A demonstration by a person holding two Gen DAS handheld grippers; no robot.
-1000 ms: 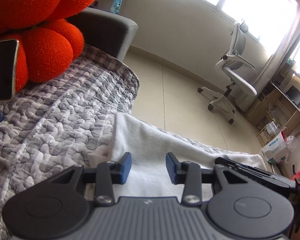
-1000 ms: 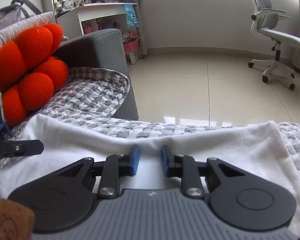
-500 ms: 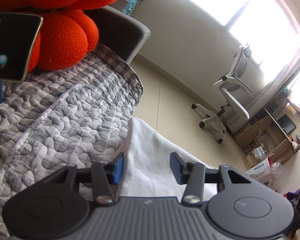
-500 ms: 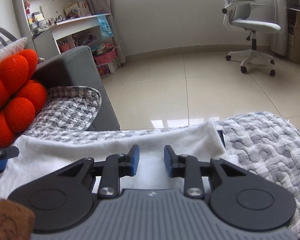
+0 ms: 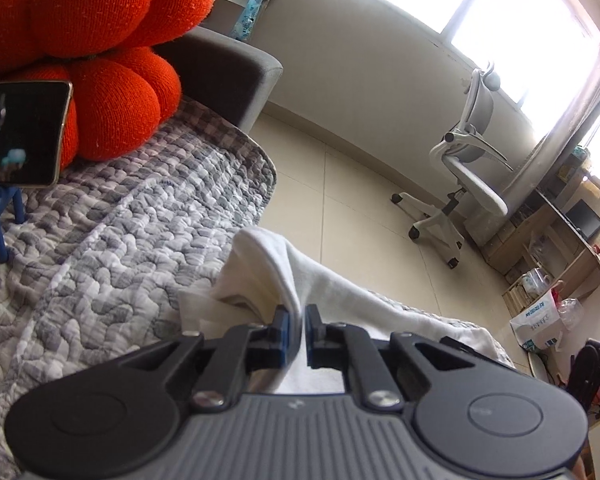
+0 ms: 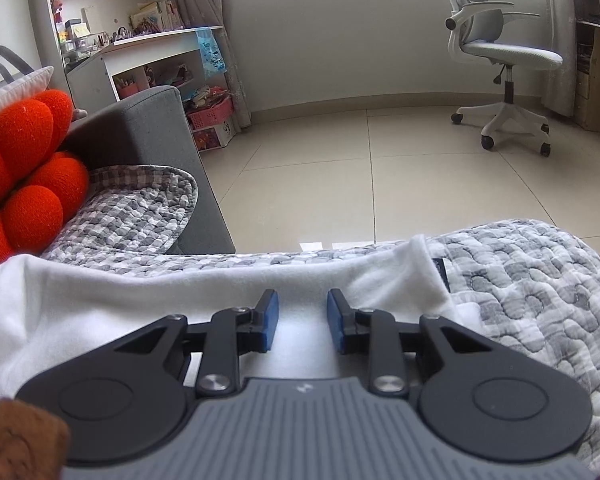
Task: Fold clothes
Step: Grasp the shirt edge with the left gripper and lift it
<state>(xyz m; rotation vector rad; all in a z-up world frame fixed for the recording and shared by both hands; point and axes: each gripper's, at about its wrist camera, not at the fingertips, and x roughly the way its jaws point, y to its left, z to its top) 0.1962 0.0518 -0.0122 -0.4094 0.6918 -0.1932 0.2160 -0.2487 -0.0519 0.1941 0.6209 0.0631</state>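
A white garment (image 6: 140,300) lies spread on the grey checked quilt (image 6: 540,280). In the left wrist view my left gripper (image 5: 296,334) is shut on a raised fold of the white garment (image 5: 340,296) at its left end, and the cloth rises in a ridge between the blue pads. In the right wrist view my right gripper (image 6: 302,322) is open just above the garment's middle, with nothing between its blue pads. The garment's right end (image 6: 424,264) lies folded near the quilt's edge.
An orange knitted cushion (image 5: 100,60) and a phone on a blue stand (image 5: 20,132) sit on the quilt at left. A grey sofa arm (image 6: 148,128) stands behind. A white office chair (image 6: 504,60) and desk shelves stand across the tiled floor.
My left gripper closed from open onto the garment's left fold and lifted it. My right gripper opened wider, and the garment's right end drew leftward.
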